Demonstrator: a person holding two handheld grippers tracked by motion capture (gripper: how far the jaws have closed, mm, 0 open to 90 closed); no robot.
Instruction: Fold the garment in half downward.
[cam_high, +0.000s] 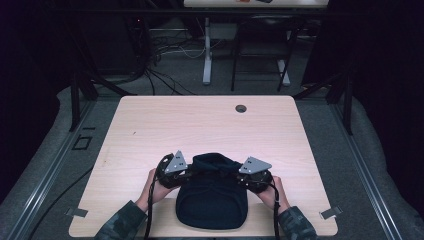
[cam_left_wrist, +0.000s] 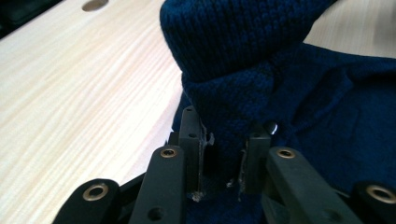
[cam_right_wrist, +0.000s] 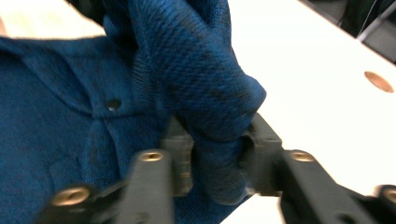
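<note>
1. Sweater (cam_high: 212, 197): dark blue knit, lying on the near half of the surface (cam_high: 200, 125), between my two hands. Its far edge was lifted and folded back toward me. A small button (cam_right_wrist: 113, 104) showed on the flat part in the right gripper view.
2. Left gripper (cam_high: 186, 172): at the sweater's left side, held in my left hand (cam_high: 157, 187). In the left gripper view its fingers (cam_left_wrist: 190, 135) were pinching a raised fold of the knit, cloth bunched between them.
3. Right gripper (cam_high: 240, 176): at the sweater's right side, held in my right hand (cam_high: 272, 192). In the right gripper view its fingers (cam_right_wrist: 180, 149) were pinching a thick roll of the knit; the picture was slightly blurred.
4. Surface: pale wood, with a round hole (cam_high: 241, 108) near the far edge, well apart from the sweater.
</note>
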